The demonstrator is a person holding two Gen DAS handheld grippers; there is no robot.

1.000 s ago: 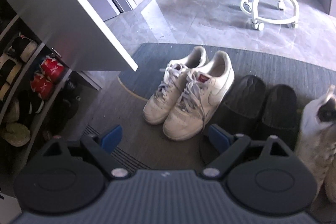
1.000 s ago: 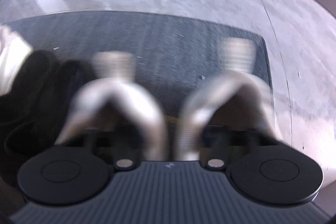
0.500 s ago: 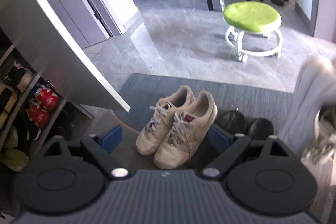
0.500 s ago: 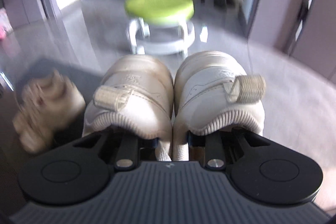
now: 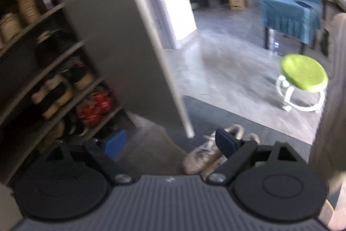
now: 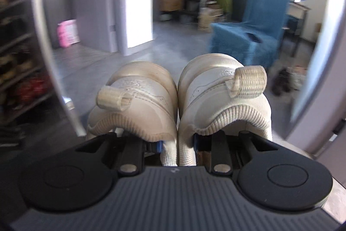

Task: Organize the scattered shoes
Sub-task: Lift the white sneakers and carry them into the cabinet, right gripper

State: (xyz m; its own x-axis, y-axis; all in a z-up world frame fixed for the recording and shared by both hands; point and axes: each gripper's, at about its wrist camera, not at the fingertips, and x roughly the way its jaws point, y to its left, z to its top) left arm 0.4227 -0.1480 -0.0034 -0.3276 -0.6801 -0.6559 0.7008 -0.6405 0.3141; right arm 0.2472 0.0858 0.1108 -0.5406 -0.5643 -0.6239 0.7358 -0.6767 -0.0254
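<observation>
Shoes fill your right gripper (image 6: 177, 145): a pair of cream sneakers (image 6: 179, 99) sits pressed side by side directly ahead of it, heels toward you, toes pointing away. The blue pads reach in at the heel openings and pinch the two inner collars together, so the pair hangs off the floor. Your left gripper (image 5: 167, 141) stands spread wide with nothing between its fingers. A second pair of white sneakers (image 5: 207, 153) lies on the dark mat (image 5: 248, 122) just beyond its right finger. The shoe cabinet (image 5: 54, 70) stands ahead to its left, shelves lined with shoes.
</observation>
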